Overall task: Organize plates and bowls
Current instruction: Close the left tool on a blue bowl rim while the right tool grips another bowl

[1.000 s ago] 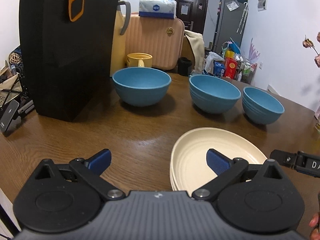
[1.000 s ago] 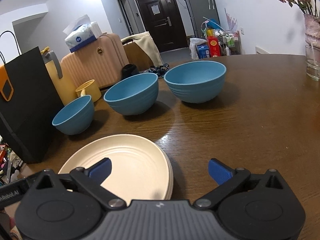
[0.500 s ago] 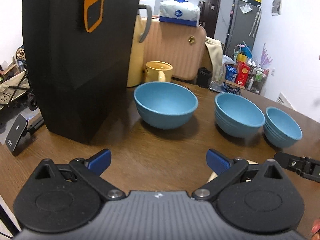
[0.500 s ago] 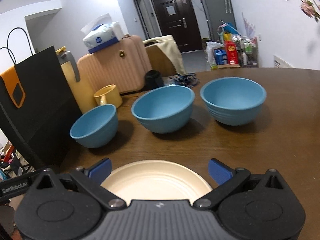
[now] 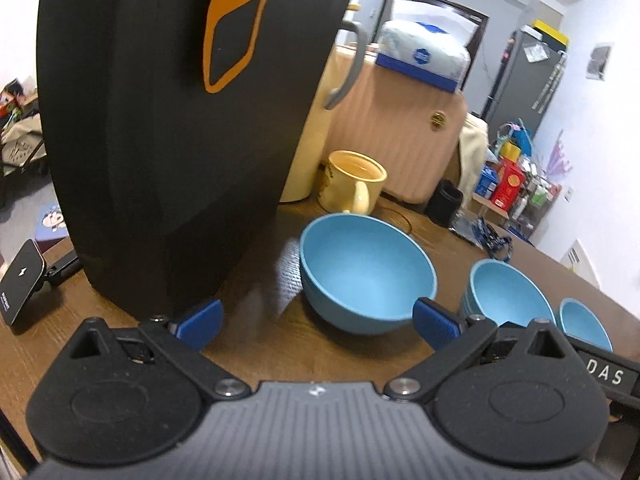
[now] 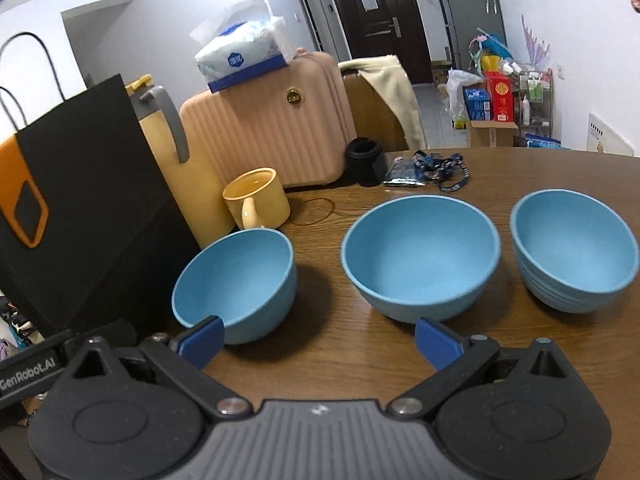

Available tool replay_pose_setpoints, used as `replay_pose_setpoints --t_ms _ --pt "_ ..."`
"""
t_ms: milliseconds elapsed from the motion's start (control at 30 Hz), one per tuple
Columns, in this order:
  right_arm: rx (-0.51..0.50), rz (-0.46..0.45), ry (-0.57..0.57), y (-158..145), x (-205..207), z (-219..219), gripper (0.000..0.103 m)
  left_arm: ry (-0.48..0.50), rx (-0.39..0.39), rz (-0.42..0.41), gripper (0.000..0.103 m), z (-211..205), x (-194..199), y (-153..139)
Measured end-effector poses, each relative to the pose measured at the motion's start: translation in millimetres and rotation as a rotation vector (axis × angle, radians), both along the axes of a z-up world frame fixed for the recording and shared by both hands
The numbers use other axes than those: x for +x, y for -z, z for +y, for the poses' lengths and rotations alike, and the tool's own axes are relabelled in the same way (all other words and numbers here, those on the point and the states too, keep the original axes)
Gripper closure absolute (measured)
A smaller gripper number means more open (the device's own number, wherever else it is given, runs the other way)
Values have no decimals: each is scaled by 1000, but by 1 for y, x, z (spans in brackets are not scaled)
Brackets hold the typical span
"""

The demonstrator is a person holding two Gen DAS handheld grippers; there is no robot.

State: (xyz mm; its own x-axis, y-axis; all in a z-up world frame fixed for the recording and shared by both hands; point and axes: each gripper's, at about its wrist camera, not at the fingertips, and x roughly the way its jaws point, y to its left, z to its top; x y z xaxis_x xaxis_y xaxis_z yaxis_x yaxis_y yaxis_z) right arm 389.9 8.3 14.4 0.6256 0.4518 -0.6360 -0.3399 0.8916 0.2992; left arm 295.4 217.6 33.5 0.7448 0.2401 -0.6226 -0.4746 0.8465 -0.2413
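Note:
Three blue bowls stand in a row on the brown wooden table [image 6: 360, 360]. In the left wrist view the left bowl [image 5: 366, 276] is nearest, with the middle bowl [image 5: 506, 292] and the right bowl [image 5: 584, 322] beyond it. My left gripper [image 5: 316, 322] is open, empty, and just short of the left bowl. The right wrist view shows the left bowl [image 6: 240, 280], the middle bowl [image 6: 422, 252] and the right bowl [image 6: 572, 248]. My right gripper [image 6: 318, 340] is open and empty, in front of the gap between the left and middle bowls. No plates are in view.
A tall black paper bag [image 5: 172, 140] stands close on the left of the bowls. Behind them are a yellow mug [image 6: 258, 200], a yellow jug [image 6: 180, 168], a pink suitcase [image 6: 272, 140] and a lanyard [image 6: 436, 164]. A phone [image 5: 20, 284] lies at the table's left edge.
Both grippers have moved forward toward the bowls. The cream plates seen below them earlier have dropped out of view. Both grippers stayed open.

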Motion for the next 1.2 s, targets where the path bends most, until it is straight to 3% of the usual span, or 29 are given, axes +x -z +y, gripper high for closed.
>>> replay_pose_setpoints --t_ms 267,733,800,967,1100,1200 --pt "8 61 5 12 32 33 9 -35 -51 18 0 20 30 8" --pt "-2 130 12 32 63 61 36 -83 -117 69 0 35 68 31" --pt "-8 140 14 35 68 63 45 -91 -116 75 0 37 74 33" --pt "-21 159 19 43 80 71 49 -102 -125 88 1 41 86 41" --pt "-37 171 16 49 88 78 64 -110 -134 103 12 46 94 48" --pt "-54 168 6 52 92 84 67 -104 -152 120 23 49 99 56"
